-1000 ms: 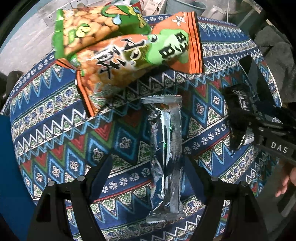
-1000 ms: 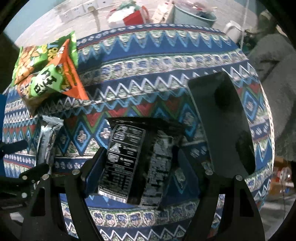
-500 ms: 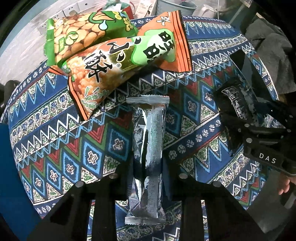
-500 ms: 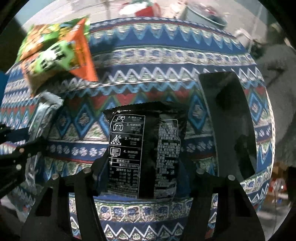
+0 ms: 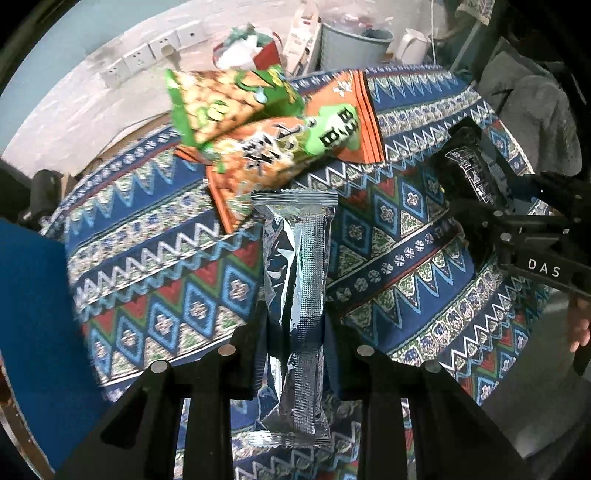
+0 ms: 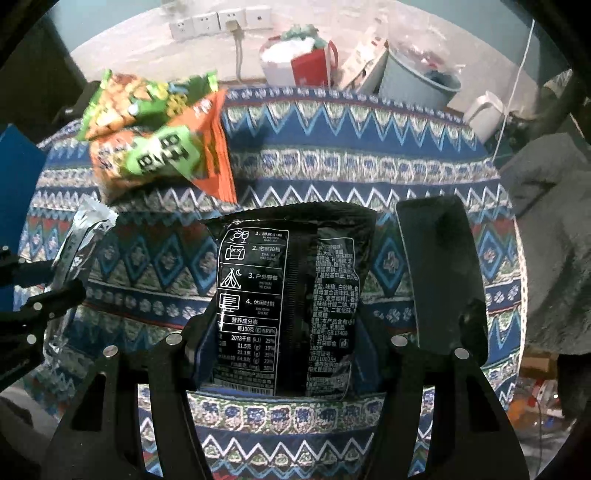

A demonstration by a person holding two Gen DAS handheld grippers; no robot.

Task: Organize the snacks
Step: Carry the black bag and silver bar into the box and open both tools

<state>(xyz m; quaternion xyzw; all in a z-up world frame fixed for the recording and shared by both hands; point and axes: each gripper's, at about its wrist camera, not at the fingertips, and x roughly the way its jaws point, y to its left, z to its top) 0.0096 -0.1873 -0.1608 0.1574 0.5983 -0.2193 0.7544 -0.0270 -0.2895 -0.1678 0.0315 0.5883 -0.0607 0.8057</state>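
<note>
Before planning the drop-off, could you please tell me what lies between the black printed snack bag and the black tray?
Nothing: in the right wrist view only bare patterned tablecloth shows between the black printed snack bag and the black tray.

White wall (image 6: 147,40), sockets (image 6: 218,22), blue bin (image 6: 417,83)

Crinkled shiny foil on the silver wrapper (image 5: 295,295) between matt black plastic fingers (image 5: 236,365); glossy black packet (image 6: 288,295) over woven patterned cloth (image 6: 369,162)
</note>
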